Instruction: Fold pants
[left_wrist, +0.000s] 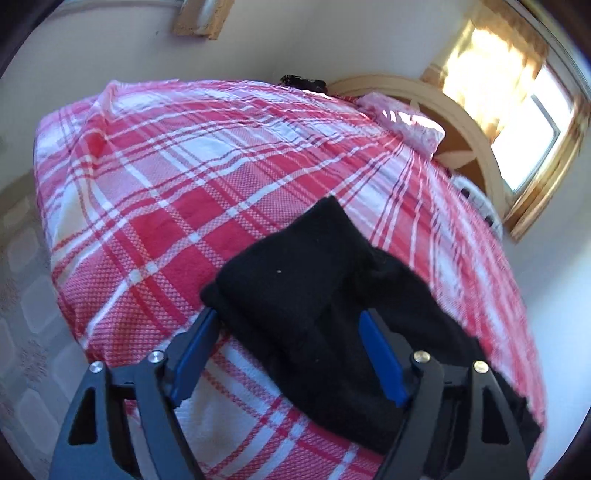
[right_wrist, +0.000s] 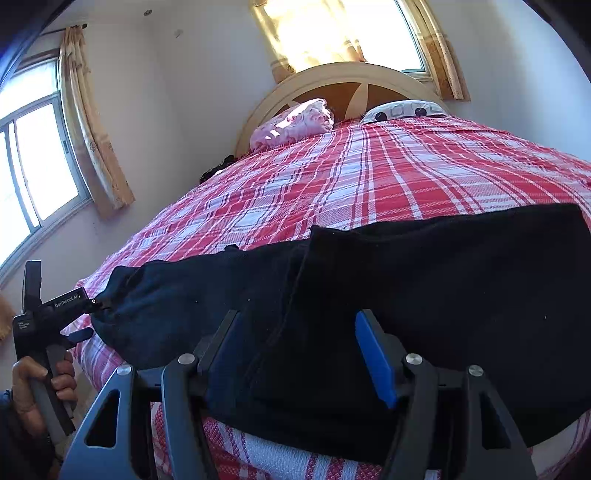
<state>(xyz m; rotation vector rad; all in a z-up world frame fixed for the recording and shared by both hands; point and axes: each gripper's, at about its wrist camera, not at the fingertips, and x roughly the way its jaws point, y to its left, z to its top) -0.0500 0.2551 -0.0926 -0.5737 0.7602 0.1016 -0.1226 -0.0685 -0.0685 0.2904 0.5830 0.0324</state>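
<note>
Black pants lie across the near edge of a bed with a red and white plaid cover. One part is folded over the rest. In the left wrist view the pants lie folded on the cover. My left gripper is open, its blue-padded fingers on either side of the folded end. It also shows in the right wrist view, at the left end of the pants. My right gripper is open over the middle of the pants.
A curved wooden headboard stands at the far end with a pink pillow and a patterned pillow. Curtained windows are on the left wall and behind the headboard. Patterned floor lies beside the bed.
</note>
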